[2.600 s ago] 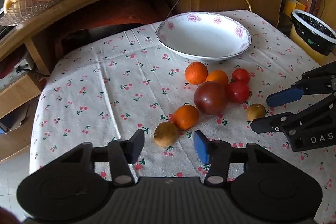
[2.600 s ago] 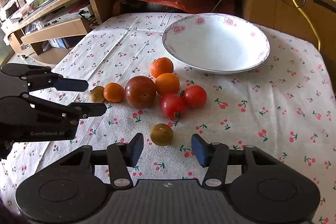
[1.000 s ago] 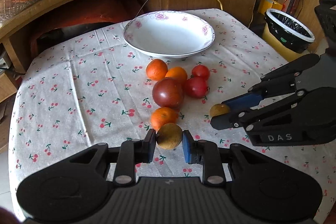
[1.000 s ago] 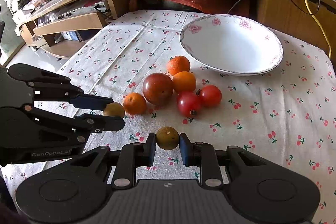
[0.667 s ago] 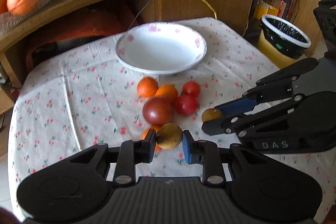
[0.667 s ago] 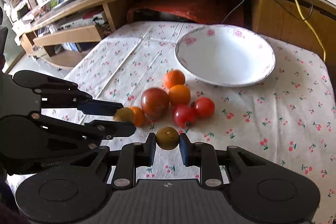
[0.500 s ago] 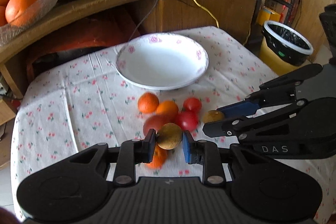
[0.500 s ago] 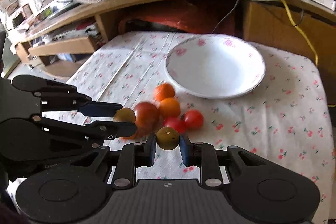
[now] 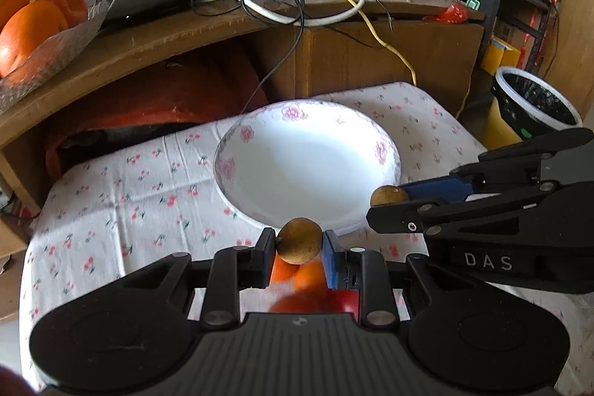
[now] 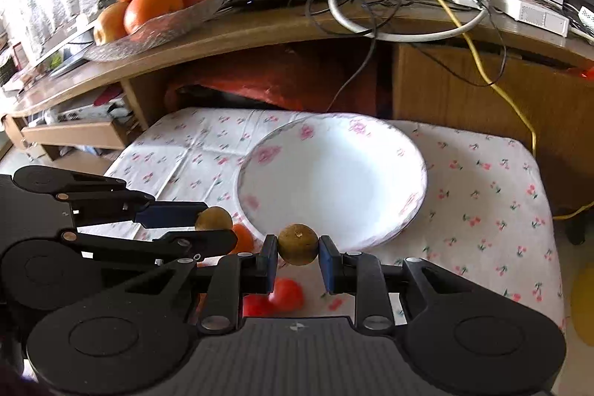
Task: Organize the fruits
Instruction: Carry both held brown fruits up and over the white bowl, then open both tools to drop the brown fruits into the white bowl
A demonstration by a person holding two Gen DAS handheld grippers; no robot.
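In the left wrist view, the left gripper [image 9: 299,253] sits low in the centre of the frame, its fingers closed tight on a small brown fruit [image 9: 299,240] that hangs in the air just in front of the near rim of the white floral bowl [image 9: 237,173]. At the right edge of the same frame the right gripper [image 9: 389,199] reaches in sideways — a second brown fruit [image 9: 388,196] is pinched between its blue pads, over the bowl's right rim.

The right wrist view shows the same from the other side: the right gripper clamps its fruit at lower centre, before the bowl's near rim, while the left gripper enters from the left edge with its own fruit.

Below the fingers in the left view, blurred oranges [image 9: 297,275] and a red tomato [image 9: 345,299] lie on the cherry-print tablecloth [image 9: 111,195]. The bowl stands in the middle of the frame. A glass dish of oranges [image 9: 33,21] rests on the wooden shelf [image 9: 156,43] at upper left, and a black-lined bin [image 9: 534,102] shows at the right.
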